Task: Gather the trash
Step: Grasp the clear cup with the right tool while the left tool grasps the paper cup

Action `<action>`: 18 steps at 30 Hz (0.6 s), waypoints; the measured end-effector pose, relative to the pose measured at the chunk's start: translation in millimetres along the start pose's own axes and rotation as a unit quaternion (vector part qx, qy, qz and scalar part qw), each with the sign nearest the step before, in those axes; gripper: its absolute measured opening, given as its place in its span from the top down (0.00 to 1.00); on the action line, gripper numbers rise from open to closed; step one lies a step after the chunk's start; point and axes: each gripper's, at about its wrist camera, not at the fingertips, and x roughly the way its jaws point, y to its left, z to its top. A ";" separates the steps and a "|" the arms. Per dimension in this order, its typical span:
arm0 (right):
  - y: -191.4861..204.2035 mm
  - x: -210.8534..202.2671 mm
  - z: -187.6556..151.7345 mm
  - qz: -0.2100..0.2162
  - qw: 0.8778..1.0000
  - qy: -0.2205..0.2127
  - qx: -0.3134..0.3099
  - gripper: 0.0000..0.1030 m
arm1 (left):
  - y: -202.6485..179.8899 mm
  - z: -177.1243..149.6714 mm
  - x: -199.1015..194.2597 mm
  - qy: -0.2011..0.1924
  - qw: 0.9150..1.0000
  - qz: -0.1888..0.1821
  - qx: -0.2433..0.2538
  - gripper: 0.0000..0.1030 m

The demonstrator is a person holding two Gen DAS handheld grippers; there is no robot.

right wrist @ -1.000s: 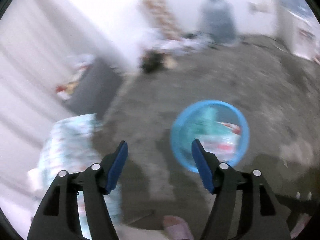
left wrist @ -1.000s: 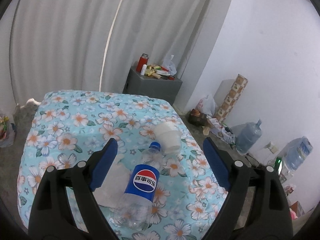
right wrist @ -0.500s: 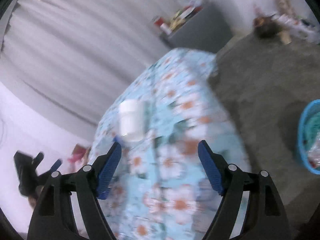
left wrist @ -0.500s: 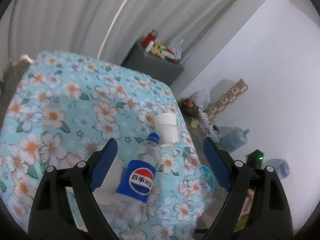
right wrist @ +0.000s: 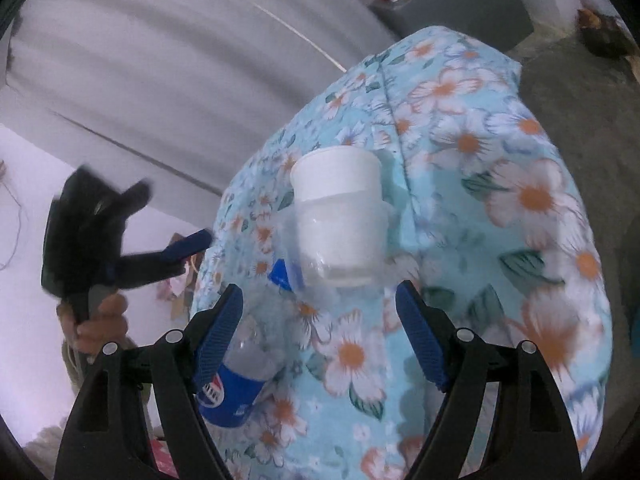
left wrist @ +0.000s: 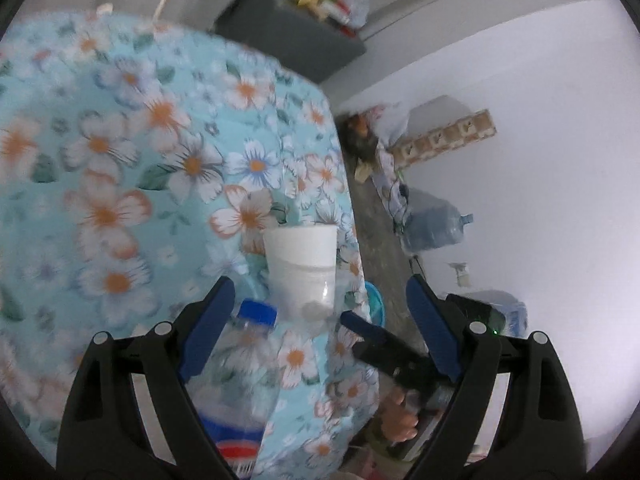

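A white cup point(left wrist: 302, 256) with a clear plastic lower part stands near the right edge of the floral-cloth table point(left wrist: 120, 152). A Pepsi bottle point(left wrist: 236, 380) with a blue cap lies beside it, cap toward the cup. My left gripper point(left wrist: 319, 284) is open; the bottle's neck lies by its left finger and the cup stands just ahead. My right gripper point(right wrist: 320, 292) is open with nothing between its pads, and the cup point(right wrist: 340, 208) stands just beyond its tips. The bottle point(right wrist: 240, 368) is partly hidden behind its left finger point(right wrist: 218, 332).
The rim of a blue basket point(left wrist: 376, 304) shows on the floor past the table edge. A grey cabinet point(left wrist: 292, 36) with clutter stands behind the table. Water jugs point(left wrist: 432, 224) and bags line the wall. A hand point(right wrist: 100, 320) holds the other gripper at the left.
The right view swung from the floor and blue basket round to the table, and its jaws widened slightly. The left gripper moved closer and lower, toward the cup and the table's right edge.
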 end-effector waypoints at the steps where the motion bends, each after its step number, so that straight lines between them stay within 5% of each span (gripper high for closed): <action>1: 0.8 2.6 2.4 -0.006 1.000 0.003 -0.002 0.26 | 2.2 4.5 7.1 0.009 1.000 -0.003 -0.004 0.20; 18: 4.0 48.3 20.1 -0.035 0.997 0.049 -0.040 0.26 | 11.7 32.4 86.1 0.077 0.994 0.068 0.037 0.20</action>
